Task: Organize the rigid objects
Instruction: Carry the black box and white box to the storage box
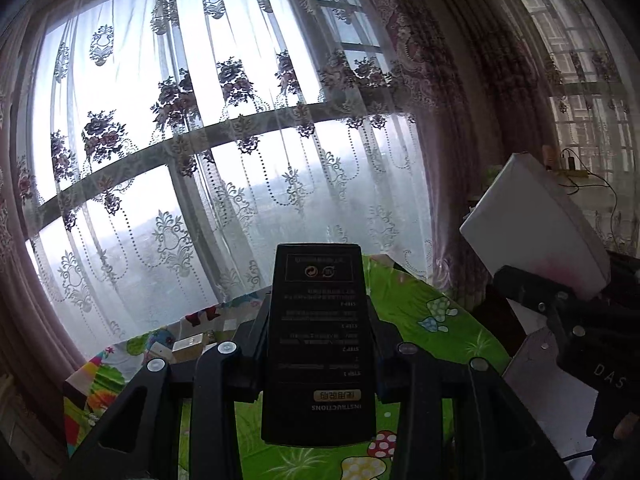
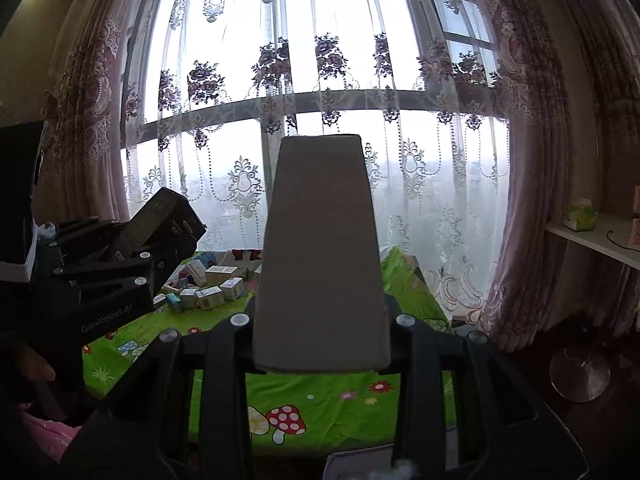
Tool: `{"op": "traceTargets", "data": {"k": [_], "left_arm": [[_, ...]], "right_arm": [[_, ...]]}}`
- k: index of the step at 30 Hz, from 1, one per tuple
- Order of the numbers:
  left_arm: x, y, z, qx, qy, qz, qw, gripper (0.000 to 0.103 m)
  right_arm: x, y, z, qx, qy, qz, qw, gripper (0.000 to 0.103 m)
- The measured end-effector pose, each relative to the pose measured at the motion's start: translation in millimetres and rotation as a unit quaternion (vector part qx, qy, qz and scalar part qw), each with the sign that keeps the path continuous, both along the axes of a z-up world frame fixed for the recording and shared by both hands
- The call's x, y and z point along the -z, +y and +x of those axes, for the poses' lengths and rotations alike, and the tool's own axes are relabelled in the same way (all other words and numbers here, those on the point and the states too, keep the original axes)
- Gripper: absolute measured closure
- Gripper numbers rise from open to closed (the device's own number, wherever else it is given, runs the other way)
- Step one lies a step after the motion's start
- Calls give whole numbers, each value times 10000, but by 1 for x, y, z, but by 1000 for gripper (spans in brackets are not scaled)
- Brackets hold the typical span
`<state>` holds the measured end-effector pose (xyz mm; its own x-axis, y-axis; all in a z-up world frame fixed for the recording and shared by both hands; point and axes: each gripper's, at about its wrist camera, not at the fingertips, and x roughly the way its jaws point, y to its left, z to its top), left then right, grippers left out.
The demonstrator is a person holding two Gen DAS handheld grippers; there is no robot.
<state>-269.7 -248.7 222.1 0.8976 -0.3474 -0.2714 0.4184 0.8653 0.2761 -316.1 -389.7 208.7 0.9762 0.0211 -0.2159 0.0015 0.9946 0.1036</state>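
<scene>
My left gripper (image 1: 318, 336) is shut on a black box (image 1: 318, 344) with white instruction text, held up above the table. My right gripper (image 2: 322, 320) is shut on a plain white box (image 2: 322, 256), also raised. Each gripper shows in the other's view: the right gripper with the white box (image 1: 532, 220) at the right edge, the left gripper with the black box (image 2: 164, 220) at the left. A pile of several small white and coloured boxes (image 2: 212, 286) lies at the far left of the table.
The table wears a green cloth with mushroom prints (image 2: 328, 396). A lace-curtained window (image 2: 320, 100) stands behind it. A white shelf (image 2: 596, 240) runs along the right wall, with a floor lamp base (image 2: 580, 372) below it.
</scene>
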Motion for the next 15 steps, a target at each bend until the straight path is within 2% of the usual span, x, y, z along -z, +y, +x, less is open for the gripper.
{"op": "traceTargets", "data": {"k": [7, 11, 15], "left_arm": [[9, -56, -20, 818, 25, 244, 9963, 63], [23, -88, -26, 1278, 227, 415, 9907, 63], [42, -114, -27, 1628, 553, 586, 9834, 63]], "right_arm": [[11, -35, -19, 593, 173, 17, 9981, 65], [17, -55, -35, 1051, 290, -151, 9939, 65], [28, -78, -48, 1475, 594, -114, 9872, 65]]}}
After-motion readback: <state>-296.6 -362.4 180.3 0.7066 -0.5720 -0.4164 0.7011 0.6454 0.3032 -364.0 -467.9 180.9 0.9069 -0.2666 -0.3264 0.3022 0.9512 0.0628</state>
